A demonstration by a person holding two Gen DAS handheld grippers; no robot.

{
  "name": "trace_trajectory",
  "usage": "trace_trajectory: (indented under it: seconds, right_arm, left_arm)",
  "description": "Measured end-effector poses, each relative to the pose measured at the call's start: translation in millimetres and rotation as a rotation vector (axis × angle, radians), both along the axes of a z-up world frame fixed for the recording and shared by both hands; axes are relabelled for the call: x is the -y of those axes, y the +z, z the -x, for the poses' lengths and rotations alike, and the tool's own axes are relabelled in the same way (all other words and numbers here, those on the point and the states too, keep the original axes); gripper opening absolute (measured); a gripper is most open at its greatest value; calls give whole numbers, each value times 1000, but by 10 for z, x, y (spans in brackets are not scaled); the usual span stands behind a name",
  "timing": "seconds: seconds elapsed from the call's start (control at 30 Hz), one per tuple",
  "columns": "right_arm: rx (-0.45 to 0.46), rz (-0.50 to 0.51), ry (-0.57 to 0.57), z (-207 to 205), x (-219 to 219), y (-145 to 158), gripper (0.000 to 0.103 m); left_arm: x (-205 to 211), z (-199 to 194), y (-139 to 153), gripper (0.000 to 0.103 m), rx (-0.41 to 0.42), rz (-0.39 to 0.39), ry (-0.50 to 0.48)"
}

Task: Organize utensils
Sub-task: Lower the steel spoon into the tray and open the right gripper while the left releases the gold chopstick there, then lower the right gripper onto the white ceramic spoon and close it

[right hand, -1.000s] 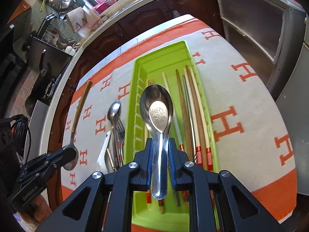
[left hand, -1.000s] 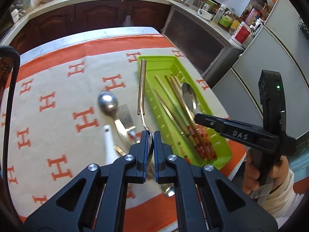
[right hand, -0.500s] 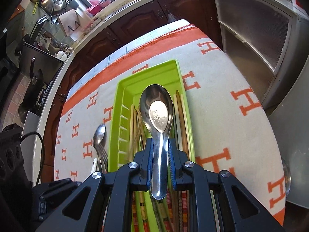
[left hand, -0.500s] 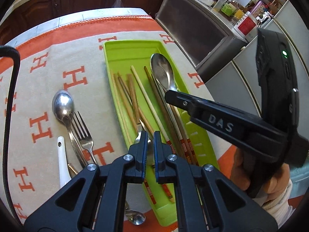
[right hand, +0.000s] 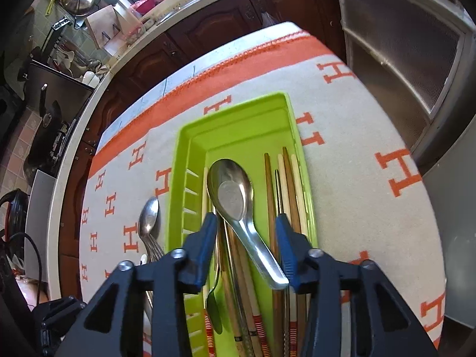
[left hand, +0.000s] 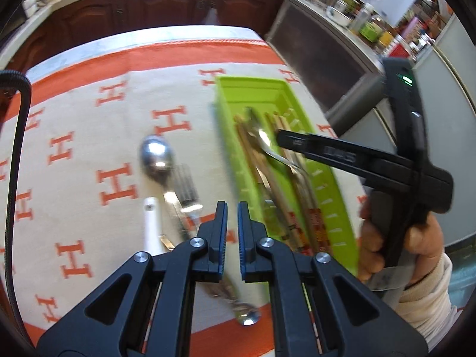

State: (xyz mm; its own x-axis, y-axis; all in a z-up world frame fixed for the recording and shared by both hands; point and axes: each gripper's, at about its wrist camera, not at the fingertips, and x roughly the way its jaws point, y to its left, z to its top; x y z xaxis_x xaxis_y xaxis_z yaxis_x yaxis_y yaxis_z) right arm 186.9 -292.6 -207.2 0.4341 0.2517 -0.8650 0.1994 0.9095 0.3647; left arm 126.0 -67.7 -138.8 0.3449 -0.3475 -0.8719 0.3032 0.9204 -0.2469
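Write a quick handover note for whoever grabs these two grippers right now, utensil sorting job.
Right gripper: jaws opening, big metal spoon between them, lying in the green tray.
Left gripper: jaws nearly shut, nothing in them.
Done: chopsticks and some spoons are in the tray.
Left: a spoon, a fork and a white-handled utensil lie on the cloth left of the tray.

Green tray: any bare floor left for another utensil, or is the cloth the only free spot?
The green tray has bare floor only at its far end, beyond the steel soup spoon and the chopsticks; the near part is crowded. On the cloth, free patches lie left of the loose spoon and fork, and right of the tray.
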Motion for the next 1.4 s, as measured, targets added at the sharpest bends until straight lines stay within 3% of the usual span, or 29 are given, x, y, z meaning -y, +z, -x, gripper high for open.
trace_trajectory:
  seconds: [0.37,0.53,0.87,1.4]
  right_arm:
    - [64,10,53,407,-277,342,44]
    - [84,9,102,699,-465,464,44]
    - [104,32,261,1098,-1100,638,44]
    - [38,49,406,1235,-1776,377,44]
  left_arm:
    - [-790,88,58,5,0,-5,170]
    - [-945,243,38,5,23,-59,190]
    - [-1173,505,-122,5,-15,-68,199]
    - [-1392,735,-356,5,-71,-55,208]
